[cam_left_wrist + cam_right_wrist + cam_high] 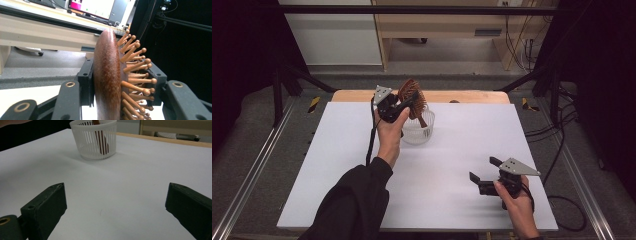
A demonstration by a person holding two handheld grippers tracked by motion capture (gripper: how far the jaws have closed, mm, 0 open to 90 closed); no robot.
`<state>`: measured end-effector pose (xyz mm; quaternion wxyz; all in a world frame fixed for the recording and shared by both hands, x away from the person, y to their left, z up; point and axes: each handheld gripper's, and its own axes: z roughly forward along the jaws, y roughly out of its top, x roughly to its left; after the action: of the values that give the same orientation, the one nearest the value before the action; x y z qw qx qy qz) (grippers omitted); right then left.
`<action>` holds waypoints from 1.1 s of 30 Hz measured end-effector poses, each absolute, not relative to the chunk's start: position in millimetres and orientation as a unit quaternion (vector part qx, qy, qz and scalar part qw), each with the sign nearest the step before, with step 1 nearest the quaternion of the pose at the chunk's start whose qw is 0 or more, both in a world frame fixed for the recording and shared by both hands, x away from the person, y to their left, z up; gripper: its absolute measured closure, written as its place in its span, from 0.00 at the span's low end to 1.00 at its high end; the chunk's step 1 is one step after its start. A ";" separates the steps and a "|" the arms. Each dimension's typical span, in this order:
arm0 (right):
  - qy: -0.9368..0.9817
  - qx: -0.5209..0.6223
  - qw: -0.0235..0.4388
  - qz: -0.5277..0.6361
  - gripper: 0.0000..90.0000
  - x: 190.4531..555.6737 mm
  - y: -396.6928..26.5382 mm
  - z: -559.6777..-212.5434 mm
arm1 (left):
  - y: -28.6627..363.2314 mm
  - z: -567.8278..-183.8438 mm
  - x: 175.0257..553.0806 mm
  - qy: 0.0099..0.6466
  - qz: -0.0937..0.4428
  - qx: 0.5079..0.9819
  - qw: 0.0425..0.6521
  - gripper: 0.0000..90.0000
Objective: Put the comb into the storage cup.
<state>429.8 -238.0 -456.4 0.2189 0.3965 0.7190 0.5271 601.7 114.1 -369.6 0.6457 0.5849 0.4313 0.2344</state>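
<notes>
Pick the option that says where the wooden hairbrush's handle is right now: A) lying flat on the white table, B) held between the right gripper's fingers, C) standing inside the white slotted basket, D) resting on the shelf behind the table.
C: the right gripper view shows the brown handle inside the white slotted basket, while the left gripper clamps the hairbrush by its head.

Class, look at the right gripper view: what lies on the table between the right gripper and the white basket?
Nothing: between the right gripper and the white basket there is just bare white tabletop.
</notes>
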 end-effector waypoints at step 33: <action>0.728 0.393 0.215 0.519 0.04 431.7 -232.7 -459.0 | 157.1 -386.2 600.8 0.442 0.211 0.600 0.632 0.53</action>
<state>431.7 -232.7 -459.0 0.2150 0.3931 0.7279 0.5191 600.8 157.1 -386.2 0.6323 0.5999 0.4424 0.2111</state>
